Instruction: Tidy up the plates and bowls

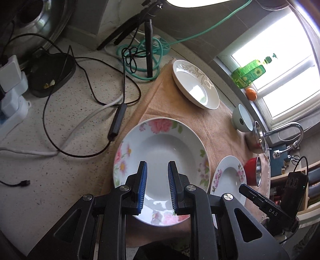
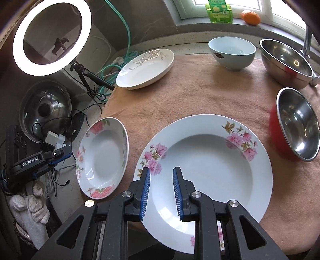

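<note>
Peach-coloured cloth [image 2: 200,96] covers the counter, and all the plates and bowls sit on it. My left gripper [image 1: 157,170] hangs over the rose plate [image 1: 160,140] at the near left edge of the cloth, its blue pads apart with nothing between them. My right gripper [image 2: 161,176] hangs over the near rim of the pink-flower plate [image 2: 210,170], which lies just right of the rose plate; its pads are apart too, holding nothing. In the right view the rose plate looks tilted, its left rim lifted, though I cannot tell for sure.

At the far left of the cloth lies the gold-leaf plate [image 2: 145,69]. Far and to the right stands the pale blue bowl [image 2: 232,53], with a large steel bowl [image 2: 286,62] just beside it on the right. Nearer, at the right edge, sits the red bowl [image 2: 296,128] with a steel inside.

Left of the cloth, black cables [image 1: 80,100] and a green hose [image 1: 144,58] trail over the speckled counter [image 1: 60,170], beside a ring light [image 2: 52,38] on its tripod. An orange [image 2: 251,17] and a green bottle [image 2: 220,12] rest on the windowsill.
</note>
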Tool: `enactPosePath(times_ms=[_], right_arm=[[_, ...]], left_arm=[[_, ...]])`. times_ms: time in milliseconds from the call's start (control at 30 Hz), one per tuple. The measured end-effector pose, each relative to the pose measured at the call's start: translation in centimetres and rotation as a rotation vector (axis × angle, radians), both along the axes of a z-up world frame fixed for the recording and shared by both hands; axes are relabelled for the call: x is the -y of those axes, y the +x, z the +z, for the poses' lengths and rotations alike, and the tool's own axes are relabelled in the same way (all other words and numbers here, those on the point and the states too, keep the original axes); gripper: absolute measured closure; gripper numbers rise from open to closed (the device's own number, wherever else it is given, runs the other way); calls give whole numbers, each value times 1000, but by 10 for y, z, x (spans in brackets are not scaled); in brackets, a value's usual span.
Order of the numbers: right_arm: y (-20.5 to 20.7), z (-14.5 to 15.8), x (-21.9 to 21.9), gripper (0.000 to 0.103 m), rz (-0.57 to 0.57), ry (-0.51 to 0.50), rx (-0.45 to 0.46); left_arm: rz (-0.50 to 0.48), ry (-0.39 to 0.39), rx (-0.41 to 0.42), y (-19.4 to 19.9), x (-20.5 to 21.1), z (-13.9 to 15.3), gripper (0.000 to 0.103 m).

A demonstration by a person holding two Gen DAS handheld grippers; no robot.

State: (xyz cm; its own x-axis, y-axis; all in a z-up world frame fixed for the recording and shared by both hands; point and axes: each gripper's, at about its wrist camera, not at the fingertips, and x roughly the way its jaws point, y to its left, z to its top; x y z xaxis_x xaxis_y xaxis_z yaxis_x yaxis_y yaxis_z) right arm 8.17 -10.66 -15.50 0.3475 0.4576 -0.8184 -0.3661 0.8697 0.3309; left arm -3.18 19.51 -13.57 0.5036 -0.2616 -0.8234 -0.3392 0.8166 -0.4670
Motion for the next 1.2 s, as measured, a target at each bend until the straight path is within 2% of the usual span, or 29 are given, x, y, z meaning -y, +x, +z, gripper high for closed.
enactPosePath(times_ms=[233, 400, 500, 733, 967, 1200], right_arm=[[9, -3, -37, 81, 93, -13, 0], [17, -8, -55, 80, 132, -32, -4], [22, -8, -64, 76, 144, -42, 7], [33, -13, -79, 75, 159, -71, 16], [44, -27, -83, 75, 140, -62, -29], [46, -33, -89, 75, 148, -69, -45]], left_arm=[[74, 46, -9, -24, -17, -6, 84], [99, 45, -22, -30, -26, -14, 84], [96, 53, -31, -30, -25, -18, 84], [85, 49, -49, -24, -22, -26, 84], [69, 55, -65, -19, -20, -32, 84], [54, 24, -73, -17, -20, -38, 84]])
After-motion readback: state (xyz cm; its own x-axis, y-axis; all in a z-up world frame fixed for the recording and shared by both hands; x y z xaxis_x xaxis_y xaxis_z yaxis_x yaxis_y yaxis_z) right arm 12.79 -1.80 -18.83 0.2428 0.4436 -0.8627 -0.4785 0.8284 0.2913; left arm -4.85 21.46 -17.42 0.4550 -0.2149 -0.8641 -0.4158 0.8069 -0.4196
